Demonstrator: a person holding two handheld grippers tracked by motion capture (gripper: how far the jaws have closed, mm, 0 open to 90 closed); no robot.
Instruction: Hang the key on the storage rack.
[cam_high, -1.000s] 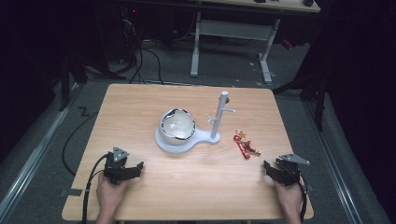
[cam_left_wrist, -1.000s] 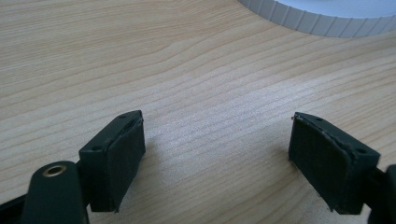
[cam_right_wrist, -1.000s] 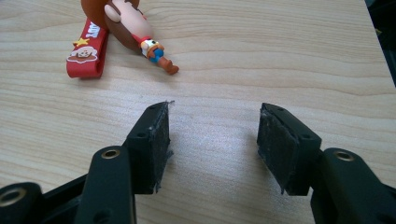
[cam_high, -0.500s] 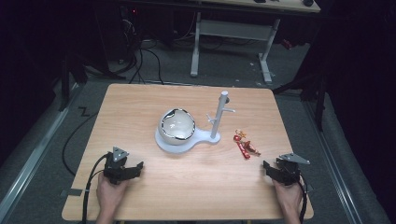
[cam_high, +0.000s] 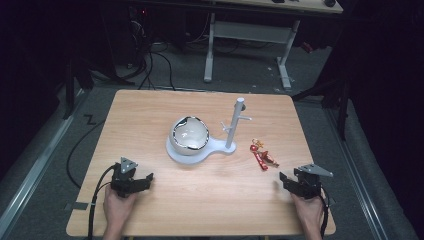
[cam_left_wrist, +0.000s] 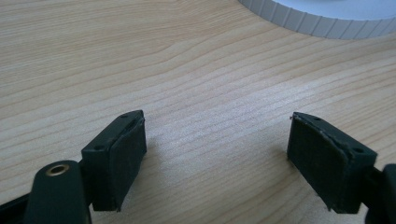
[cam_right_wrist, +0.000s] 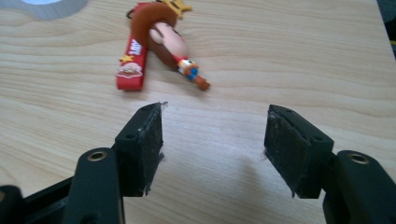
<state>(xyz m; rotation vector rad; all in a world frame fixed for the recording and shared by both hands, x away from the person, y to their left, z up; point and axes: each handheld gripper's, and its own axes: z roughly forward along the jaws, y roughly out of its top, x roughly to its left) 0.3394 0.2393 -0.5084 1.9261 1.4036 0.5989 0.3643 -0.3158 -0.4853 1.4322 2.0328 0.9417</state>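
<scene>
A white stand (cam_high: 200, 152) with a peg post (cam_high: 236, 123) and a bowl (cam_high: 190, 134) on its base sits mid-table. A red keychain charm (cam_high: 262, 156) lies right of it; in the right gripper view the charm (cam_right_wrist: 156, 42) rests just beyond the jaws. My right gripper (cam_high: 283, 181) (cam_right_wrist: 214, 137) rests low at the front right, its jaws have just been opening and stand open with only bare wood between them. At the front left my left gripper (cam_high: 145, 181) (cam_left_wrist: 215, 149) is open over bare wood, with the stand's ribbed rim (cam_left_wrist: 322, 18) ahead.
The wooden table (cam_high: 150, 115) has dark floor around it. Behind it stand a white desk frame (cam_high: 247, 35) and loose cables (cam_high: 155, 60). A cable (cam_high: 95, 200) trails from the left gripper off the front edge.
None of the objects has shifted. Both hands stay where they were at the front corners.
</scene>
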